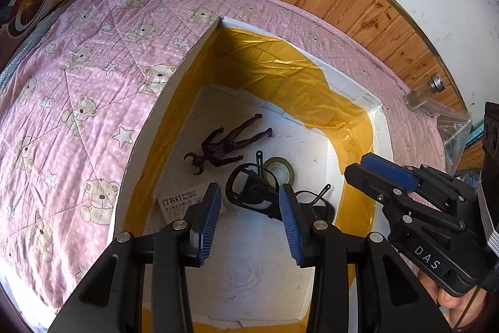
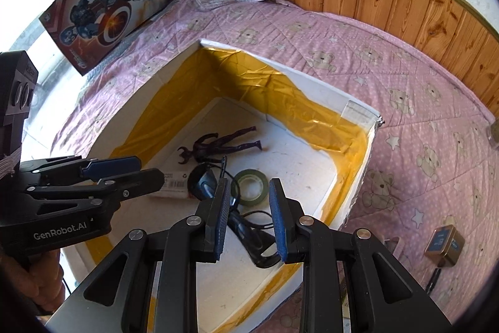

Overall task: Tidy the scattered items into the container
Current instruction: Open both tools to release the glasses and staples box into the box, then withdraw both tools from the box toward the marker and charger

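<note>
We are holding the left gripper and right gripper, jaws apart and empty, over the white foam box lined with glossy yellow tape, lying on the pink quilted bed.

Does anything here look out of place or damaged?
Yes. The yellow tape lining inside the white box is torn and wrinkled, leaving bare white wall at the far corner. Outside the box, a small brown and blue box and a small jar lie on the pink quilt.
</note>
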The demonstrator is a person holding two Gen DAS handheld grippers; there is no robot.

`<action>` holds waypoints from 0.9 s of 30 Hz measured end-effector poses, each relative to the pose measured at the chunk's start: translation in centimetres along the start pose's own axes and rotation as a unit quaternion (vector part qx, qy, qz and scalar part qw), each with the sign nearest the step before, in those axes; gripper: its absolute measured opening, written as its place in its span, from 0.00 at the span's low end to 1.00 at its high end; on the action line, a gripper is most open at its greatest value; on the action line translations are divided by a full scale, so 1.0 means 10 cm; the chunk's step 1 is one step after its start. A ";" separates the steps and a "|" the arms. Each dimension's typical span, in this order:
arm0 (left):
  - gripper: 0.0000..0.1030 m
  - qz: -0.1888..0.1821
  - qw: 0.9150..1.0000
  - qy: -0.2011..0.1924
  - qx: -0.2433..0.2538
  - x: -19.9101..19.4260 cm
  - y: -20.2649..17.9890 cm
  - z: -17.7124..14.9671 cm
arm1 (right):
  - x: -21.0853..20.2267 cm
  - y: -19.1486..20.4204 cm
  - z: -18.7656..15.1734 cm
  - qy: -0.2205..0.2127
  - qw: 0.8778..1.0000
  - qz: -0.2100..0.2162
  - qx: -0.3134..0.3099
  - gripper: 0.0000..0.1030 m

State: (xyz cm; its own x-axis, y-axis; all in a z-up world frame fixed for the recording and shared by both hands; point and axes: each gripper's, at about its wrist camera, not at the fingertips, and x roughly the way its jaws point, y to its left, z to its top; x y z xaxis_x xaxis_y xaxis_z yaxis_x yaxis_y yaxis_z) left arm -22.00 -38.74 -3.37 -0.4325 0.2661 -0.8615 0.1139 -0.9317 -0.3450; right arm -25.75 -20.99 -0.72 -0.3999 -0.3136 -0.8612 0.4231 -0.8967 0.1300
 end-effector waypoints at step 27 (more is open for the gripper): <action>0.39 0.023 0.998 -0.028 0.050 -0.58 -0.42 -0.58 | -0.60 0.29 -0.64 -0.021 0.999 0.045 0.015 0.27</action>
State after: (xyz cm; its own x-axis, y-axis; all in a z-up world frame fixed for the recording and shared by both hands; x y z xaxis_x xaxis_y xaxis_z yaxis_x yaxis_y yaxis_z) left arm -14.75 -34.94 0.93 -0.4794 0.2113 -0.8518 0.0451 -0.9634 -0.2644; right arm -16.96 -19.73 1.70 -0.3965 -0.4051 -0.8238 0.4335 -0.8736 0.2210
